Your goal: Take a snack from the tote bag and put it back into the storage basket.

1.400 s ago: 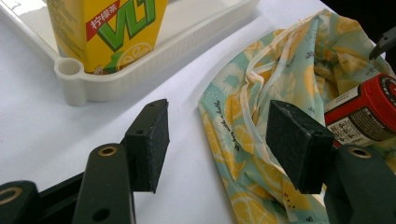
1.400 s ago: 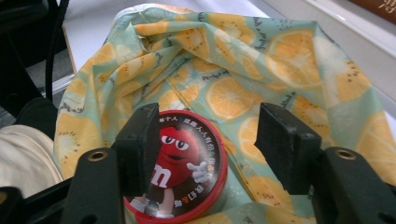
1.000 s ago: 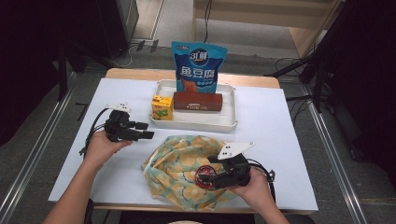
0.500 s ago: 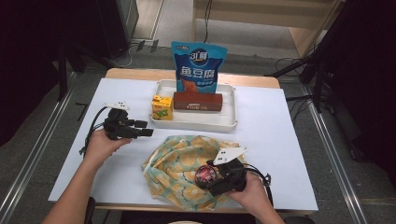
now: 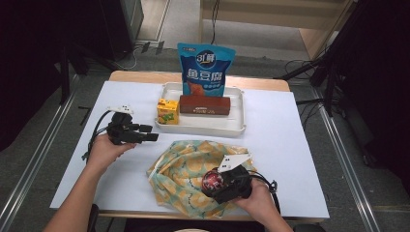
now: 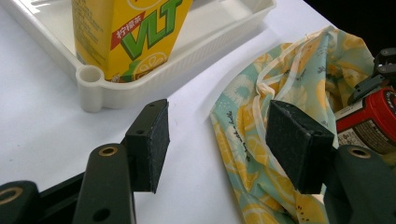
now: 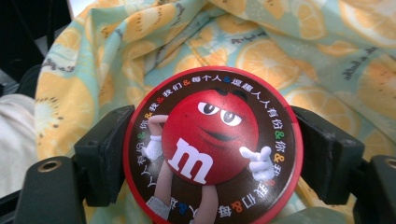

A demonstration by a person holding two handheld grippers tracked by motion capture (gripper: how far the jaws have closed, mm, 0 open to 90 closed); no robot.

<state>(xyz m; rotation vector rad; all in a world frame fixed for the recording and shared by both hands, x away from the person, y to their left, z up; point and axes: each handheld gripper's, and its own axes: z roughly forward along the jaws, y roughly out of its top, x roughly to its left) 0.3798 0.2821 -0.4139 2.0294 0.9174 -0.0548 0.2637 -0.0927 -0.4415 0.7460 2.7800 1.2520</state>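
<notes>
Since the earlier frame, right claw [image 5: 212, 182] has slid nearer the surface's front edge, its jaws just widening around the round red M&M's tin [image 7: 212, 149], pads at both sides. White surface [image 5: 290, 145] lies bare to the right of the yellow lemon-print cloth bag [image 5: 186, 171], whose hem reaches that front edge. White plastic tray [image 5: 237, 123] sits behind, apart from the bag. Left claw [image 5: 147, 134], jaws apart and holding nothing, hovers just beside the tray's corner.
</notes>
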